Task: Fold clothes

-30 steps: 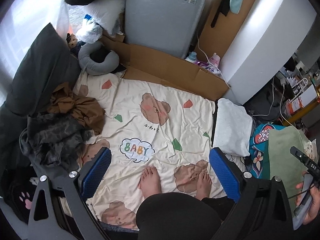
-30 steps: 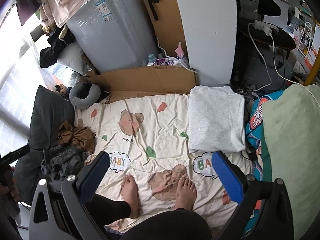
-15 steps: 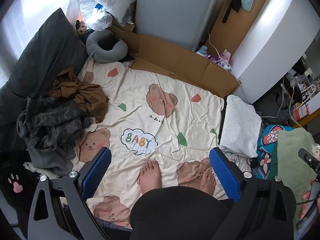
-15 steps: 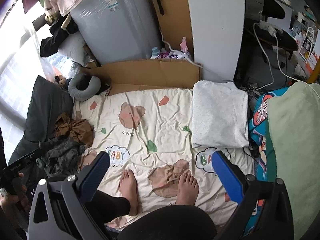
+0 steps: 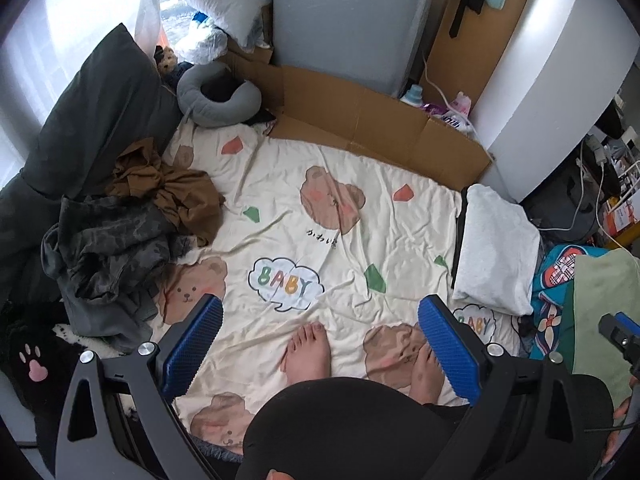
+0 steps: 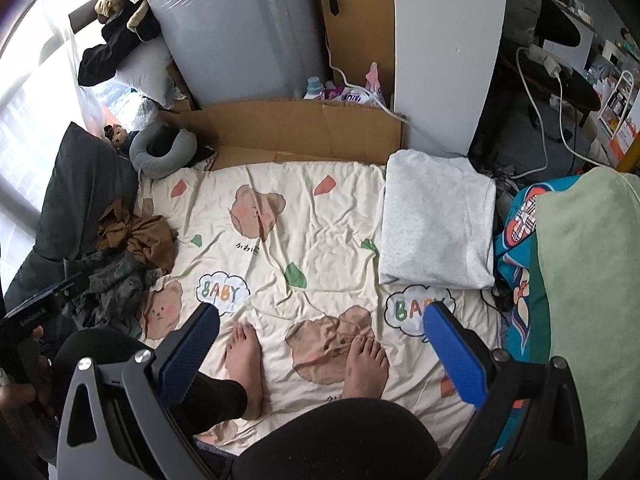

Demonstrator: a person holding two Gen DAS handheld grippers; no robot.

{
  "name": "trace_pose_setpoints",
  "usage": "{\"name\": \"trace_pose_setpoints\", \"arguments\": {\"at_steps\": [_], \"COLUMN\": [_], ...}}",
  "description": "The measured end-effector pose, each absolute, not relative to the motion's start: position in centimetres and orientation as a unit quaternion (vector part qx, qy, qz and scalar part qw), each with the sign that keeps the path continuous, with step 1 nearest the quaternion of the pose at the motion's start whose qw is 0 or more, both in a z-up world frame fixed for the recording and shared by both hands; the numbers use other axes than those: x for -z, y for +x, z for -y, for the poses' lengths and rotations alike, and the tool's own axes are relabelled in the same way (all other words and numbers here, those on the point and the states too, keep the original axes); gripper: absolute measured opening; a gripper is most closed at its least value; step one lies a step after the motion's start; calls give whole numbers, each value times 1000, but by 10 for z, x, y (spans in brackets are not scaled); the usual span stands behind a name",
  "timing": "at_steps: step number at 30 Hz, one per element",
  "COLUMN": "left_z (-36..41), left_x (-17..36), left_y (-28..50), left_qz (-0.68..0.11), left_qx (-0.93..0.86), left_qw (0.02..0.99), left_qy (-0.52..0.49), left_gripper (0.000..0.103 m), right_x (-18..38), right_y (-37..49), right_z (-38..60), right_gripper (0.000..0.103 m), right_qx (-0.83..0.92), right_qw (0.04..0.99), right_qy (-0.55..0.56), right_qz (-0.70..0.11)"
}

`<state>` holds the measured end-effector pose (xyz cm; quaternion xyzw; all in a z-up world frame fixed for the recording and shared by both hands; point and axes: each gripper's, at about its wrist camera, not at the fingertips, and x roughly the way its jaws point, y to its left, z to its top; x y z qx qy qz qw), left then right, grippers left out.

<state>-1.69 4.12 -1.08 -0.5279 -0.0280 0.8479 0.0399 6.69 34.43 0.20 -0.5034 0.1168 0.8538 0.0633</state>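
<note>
A heap of unfolded clothes lies at the left of the cream bear-print sheet point(image 5: 320, 240): a crumpled brown garment point(image 5: 172, 188) point(image 6: 140, 236) on top of a dark grey patterned one point(image 5: 108, 252) point(image 6: 112, 288). A folded light grey garment point(image 5: 496, 248) point(image 6: 436, 220) rests at the sheet's right edge. My left gripper point(image 5: 320, 344) hangs open high above the sheet, holding nothing. My right gripper point(image 6: 322, 344) is open too, empty, at a similar height. The person's bare feet point(image 6: 244, 356) stand on the sheet below both grippers.
Flattened cardboard point(image 5: 380, 120) and a grey wrapped appliance point(image 6: 240, 32) border the far side. A dark pillow point(image 5: 100, 112) and a grey neck pillow point(image 5: 220, 96) sit at the left. A green blanket point(image 6: 592, 280) on teal fabric lies at the right, with cables point(image 6: 552, 100) beyond.
The left gripper's view has shifted toward the clothes heap at the left, which now shows more fully. The right gripper's view has drifted slightly. Both stay open and empty.
</note>
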Motion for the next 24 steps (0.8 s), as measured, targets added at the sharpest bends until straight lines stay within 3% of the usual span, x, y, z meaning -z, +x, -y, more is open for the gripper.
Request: {"name": "trace_pose_setpoints", "arguments": {"at_steps": [24], "left_z": [-24], "left_x": [10], "left_y": [-21], "left_qz": [25], "left_qx": [-856], "left_qw": [5], "left_qy": [-516], "left_gripper": [98], "right_x": [10], "right_y": [61], "right_z": [-347], "right_gripper": [103], "right_qx": [-842], "right_qw": [40], "right_qy": [-526], "right_qz": [-109]}}
